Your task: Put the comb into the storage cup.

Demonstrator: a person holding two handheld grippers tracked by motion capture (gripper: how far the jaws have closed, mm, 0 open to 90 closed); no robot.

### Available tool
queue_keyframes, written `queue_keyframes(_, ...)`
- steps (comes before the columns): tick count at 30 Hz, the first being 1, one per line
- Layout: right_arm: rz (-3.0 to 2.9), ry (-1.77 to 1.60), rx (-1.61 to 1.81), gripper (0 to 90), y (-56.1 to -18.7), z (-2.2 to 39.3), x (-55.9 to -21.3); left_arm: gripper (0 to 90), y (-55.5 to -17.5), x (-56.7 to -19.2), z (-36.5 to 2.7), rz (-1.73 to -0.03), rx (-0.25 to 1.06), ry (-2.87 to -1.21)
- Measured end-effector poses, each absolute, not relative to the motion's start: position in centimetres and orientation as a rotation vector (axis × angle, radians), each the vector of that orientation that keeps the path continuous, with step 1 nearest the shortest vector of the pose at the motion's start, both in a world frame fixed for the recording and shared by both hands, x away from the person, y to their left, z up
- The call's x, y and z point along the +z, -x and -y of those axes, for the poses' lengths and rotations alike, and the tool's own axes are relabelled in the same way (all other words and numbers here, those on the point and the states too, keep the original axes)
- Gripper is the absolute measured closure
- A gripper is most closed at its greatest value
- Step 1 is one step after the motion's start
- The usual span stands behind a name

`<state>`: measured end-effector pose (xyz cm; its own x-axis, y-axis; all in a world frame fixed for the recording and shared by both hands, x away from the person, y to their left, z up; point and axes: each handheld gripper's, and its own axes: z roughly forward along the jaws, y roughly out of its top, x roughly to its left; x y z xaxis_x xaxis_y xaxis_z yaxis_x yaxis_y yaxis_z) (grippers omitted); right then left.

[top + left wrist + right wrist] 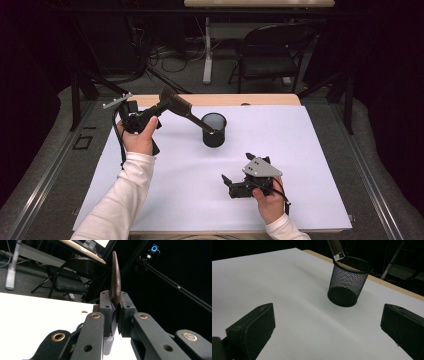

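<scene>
A black mesh cup (214,134) stands upright on the white sheet, toward the back middle. My left gripper (166,103) is shut on the broad brown end of a brush-like tool (178,104), held in the air left of the cup. The tool slants down to the right, and its dark, silver-tipped handle end rests at the cup's rim. In the left gripper view the tool (115,277) stands edge-on between the closed jaws of the left gripper (115,301). My right gripper (236,166) is open and empty on the sheet in front of the cup. Its view shows the cup (348,282) and handle tip (336,248) beyond the right gripper (328,313).
The white sheet (305,165) covers most of a wooden table, whose bare edge (270,99) shows at the back. A black folding chair (272,50) and a white table leg (207,47) stand behind the table. Cables lie on the floor there.
</scene>
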<state>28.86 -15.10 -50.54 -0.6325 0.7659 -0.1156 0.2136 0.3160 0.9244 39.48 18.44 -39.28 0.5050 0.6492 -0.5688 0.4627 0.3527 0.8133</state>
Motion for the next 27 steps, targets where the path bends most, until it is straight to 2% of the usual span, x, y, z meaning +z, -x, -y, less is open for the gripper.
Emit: queue_keyframes(27, -2.055, -0.853, 1.299, 0.0, -28.9, 15.0, -50.8, 84.2, -41.5, -38.2, -17.9, -1.17, 0.247, -1.265)
